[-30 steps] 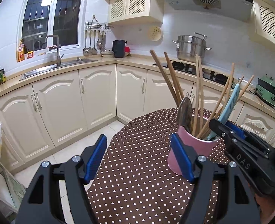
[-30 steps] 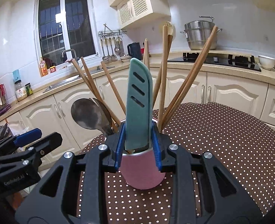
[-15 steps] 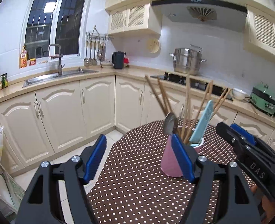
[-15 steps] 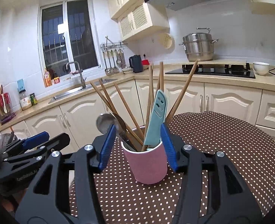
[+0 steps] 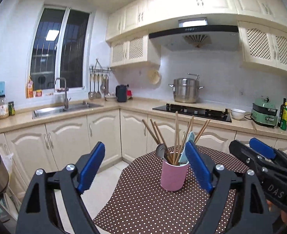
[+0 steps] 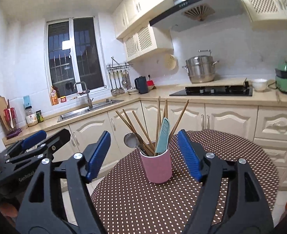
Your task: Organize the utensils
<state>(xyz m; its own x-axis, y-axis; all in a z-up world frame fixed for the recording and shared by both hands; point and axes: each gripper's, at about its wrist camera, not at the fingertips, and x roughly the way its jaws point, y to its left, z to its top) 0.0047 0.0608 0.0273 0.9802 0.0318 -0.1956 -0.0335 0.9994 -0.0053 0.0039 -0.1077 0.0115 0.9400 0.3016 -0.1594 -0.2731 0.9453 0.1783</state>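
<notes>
The pink cup (image 6: 159, 165) stands upright on the dotted tablecloth (image 6: 182, 204), holding wooden chopsticks (image 6: 159, 117), a metal spoon (image 6: 130, 140) and a teal spatula (image 6: 163, 134). A second ago the right gripper (image 6: 144, 156) pinched that spatula; its jaws have just been opening and now stand wide and empty, with the cup beyond them, untouched. The left gripper (image 5: 145, 165) has pulled back too, its jaws spreading wide around nothing. The right view alone shows a cutting board (image 6: 0, 107) by the wall; the left view shows bottles (image 5: 285, 117) beyond the green cooker (image 5: 264, 115). Both grippers point nearly level.
</notes>
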